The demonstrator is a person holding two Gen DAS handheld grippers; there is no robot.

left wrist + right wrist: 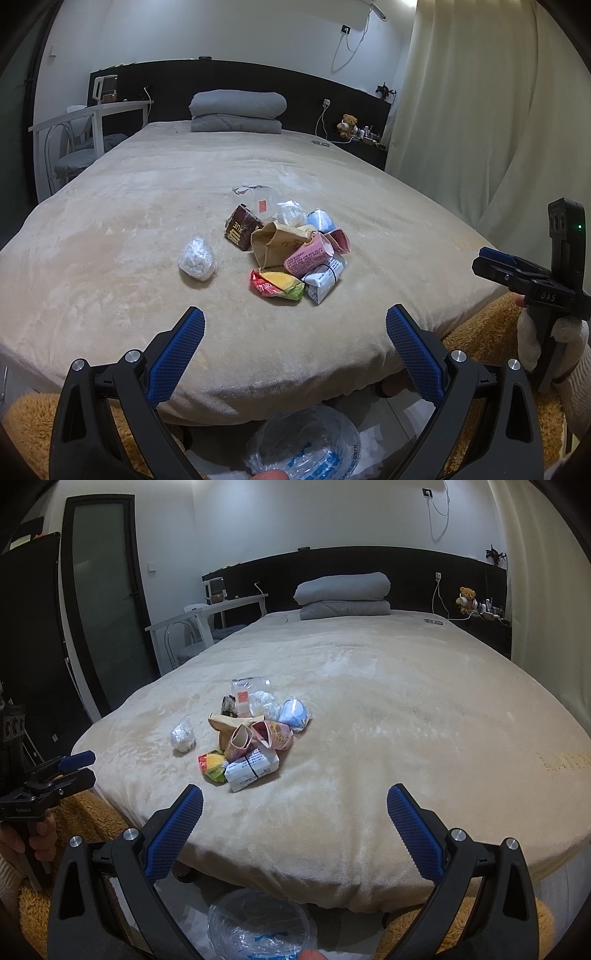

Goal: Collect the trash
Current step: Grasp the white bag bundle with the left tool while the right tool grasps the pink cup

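Observation:
A pile of trash [291,251] lies on the beige bed [110,258], near its foot: a brown carton [242,230], a paper bag [273,243], pink cartons [308,256], a white banded packet [325,277] and a red-yellow wrapper [277,284]. A crumpled white wad in plastic [197,258] sits apart to the left. My left gripper [295,319] hangs open short of the pile, holding nothing. My right gripper [295,797] is open too, right of the pile [251,738], and shows edge-on at the right [484,260]. Below the bed edge is a bag-lined bin [306,443].
A folded grey quilt [238,110] lies at the dark headboard. White desk and chair [85,129] stand left of the bed, with a dark glass door [107,602] nearer. A teddy bear [347,123] and cables are on the right shelf, beside a curtain [480,110]. Tan fleece [480,332] flanks the bin.

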